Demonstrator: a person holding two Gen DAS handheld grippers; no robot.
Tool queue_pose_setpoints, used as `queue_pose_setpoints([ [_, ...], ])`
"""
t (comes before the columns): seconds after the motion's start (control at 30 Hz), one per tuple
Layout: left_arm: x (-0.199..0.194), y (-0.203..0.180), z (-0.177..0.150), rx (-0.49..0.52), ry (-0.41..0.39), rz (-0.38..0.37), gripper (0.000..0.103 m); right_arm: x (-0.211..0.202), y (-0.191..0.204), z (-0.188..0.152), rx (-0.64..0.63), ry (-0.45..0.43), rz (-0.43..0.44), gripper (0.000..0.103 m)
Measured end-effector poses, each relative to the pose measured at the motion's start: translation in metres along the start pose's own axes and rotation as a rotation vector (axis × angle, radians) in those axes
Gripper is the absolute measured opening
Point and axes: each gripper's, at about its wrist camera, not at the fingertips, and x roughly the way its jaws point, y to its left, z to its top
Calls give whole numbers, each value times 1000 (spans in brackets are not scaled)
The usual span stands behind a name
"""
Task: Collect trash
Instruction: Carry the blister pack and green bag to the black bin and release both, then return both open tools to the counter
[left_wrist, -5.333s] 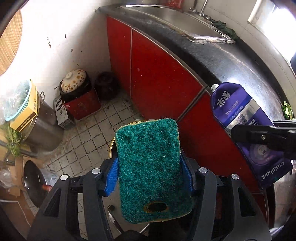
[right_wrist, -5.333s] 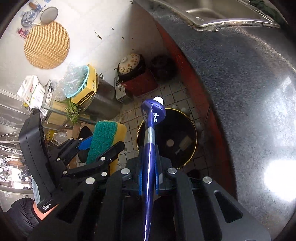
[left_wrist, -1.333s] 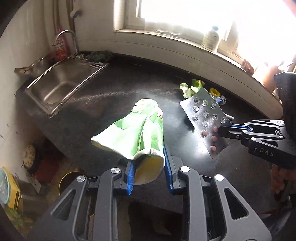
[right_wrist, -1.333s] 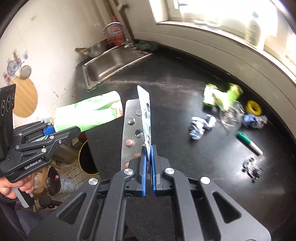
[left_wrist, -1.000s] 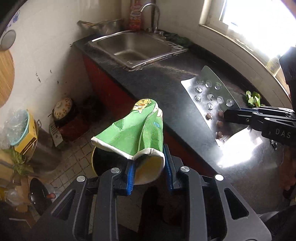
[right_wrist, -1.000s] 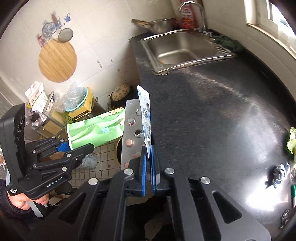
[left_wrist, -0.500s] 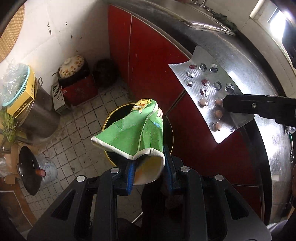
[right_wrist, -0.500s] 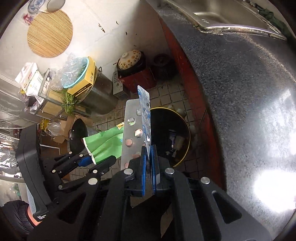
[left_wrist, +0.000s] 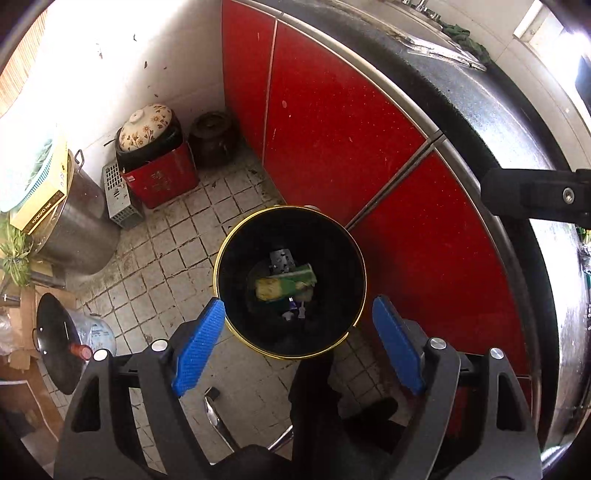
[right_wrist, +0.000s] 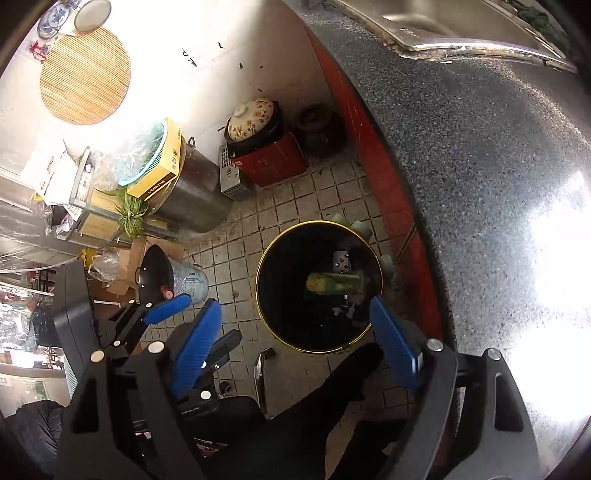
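Observation:
A black trash bin with a gold rim (left_wrist: 218, 275) (right_wrist: 258, 291) stands on the tiled floor below both grippers. Inside it lie a green carton (left_wrist: 286, 285) (right_wrist: 334, 282) and a silver blister pack (left_wrist: 281, 259) (right_wrist: 341, 263), on top of other scraps. My left gripper (left_wrist: 298, 347) hangs over the bin, its jaws opening, with nothing between the blue pads (left_wrist: 199, 345). My right gripper (right_wrist: 295, 349) also points down at the bin, its jaws opening and empty. One finger of the right gripper (left_wrist: 535, 199) shows at the right of the left wrist view. The left gripper (right_wrist: 192, 326) shows at the lower left of the right wrist view.
Red cabinet doors (left_wrist: 332, 122) and a black countertop (right_wrist: 480, 166) with a steel sink (right_wrist: 461, 22) run along the right. A flowered pot on a red box (left_wrist: 155, 162), a steel pot (left_wrist: 79, 229) and a wok (left_wrist: 55, 339) stand at the left. A person's dark leg (left_wrist: 314, 398) is below.
Both grippers went from shut to open. The green carton left the left gripper and the blister pack left the right gripper; both now lie in the bin.

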Motion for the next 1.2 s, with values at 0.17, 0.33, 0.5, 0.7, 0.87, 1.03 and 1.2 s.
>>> queue_pose_setpoints([
  [0.17,-15,-13,1,25,-24,-5,81,-30,-8,-11,9,-43,-2,80],
  [0.33,-46,-54,11,104,-94,-8,88,-91,-35,-30,55,-155,-37,83],
  [0.5,-77,-134,24,264,-168,-89,92,-175,-87,-78,156,-305,-132,85],
  [0.7,-101,-266,23,491,-187,-265,93,-266,-161,-175,365,-468,-319,87],
  [0.87,-113,-380,-4,707,-171,-363,93,-318,-208,-267,534,-540,-483,87],
  [1.03,-121,-456,-37,873,-161,-404,93,-345,-240,-355,661,-559,-562,87],
  [1.2,-121,-489,-57,949,-147,-399,93,-345,-247,-402,724,-559,-578,87],
])
